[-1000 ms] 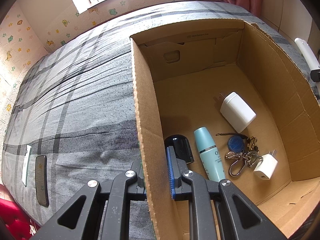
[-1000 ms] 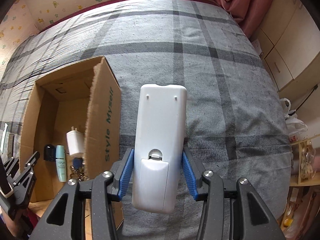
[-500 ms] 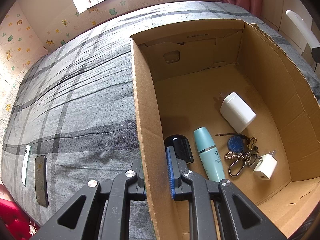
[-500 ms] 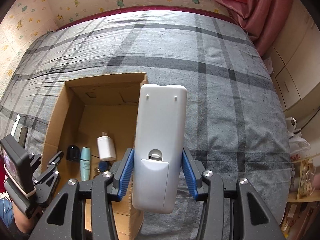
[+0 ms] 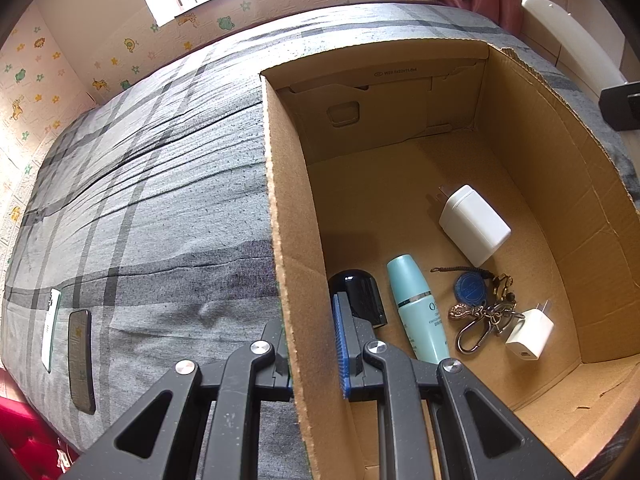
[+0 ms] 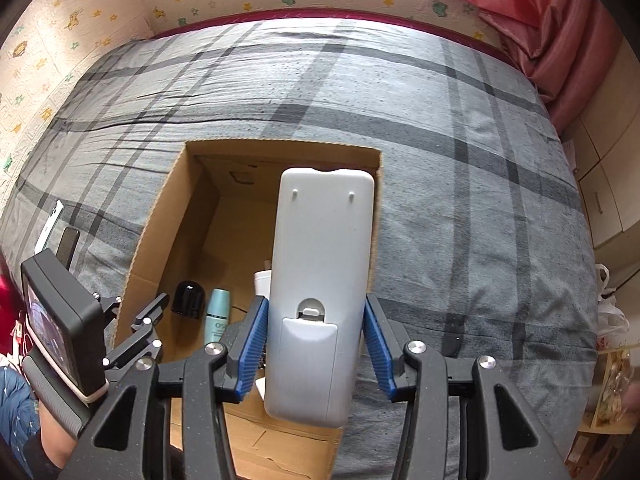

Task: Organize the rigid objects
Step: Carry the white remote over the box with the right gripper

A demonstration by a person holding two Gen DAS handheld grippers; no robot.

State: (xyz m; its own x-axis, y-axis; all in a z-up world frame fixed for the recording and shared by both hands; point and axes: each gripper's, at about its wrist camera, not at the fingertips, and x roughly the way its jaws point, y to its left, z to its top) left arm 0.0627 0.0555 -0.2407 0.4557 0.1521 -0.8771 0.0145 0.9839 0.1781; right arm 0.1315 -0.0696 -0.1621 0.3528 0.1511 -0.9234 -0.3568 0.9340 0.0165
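With its back side facing the camera, the white remote sits clamped between the blue pads of the right gripper, which is closed on its lower half, battery cover end nearest the tongs. The remote hangs in the air over the open cardboard box, top end pointing toward the box's far wall, not touching anything in there as far as I can tell. The left gripper is pinched onto the box's left wall, one finger outside against the bedspread side and the blue-padded one inside, so it's gripping cardboard. Inside the box, along the near end, there's a black rounded cap thing right beside the inner finger, then a teal bottle lying flat just beside it, then a bunch of keys with a blue round fob, and a small white charger touching the key bunch. A bigger white plug adapter lies a bit farther in, apart from the rest. The box sits on a gray plaid bedspread. Off to the left on the bed, well apart from the box, two phones lie side by side, a dark one and a white-edged one. Pink curtain in the far right corner, and kiddie animal wallpaper along the walls.
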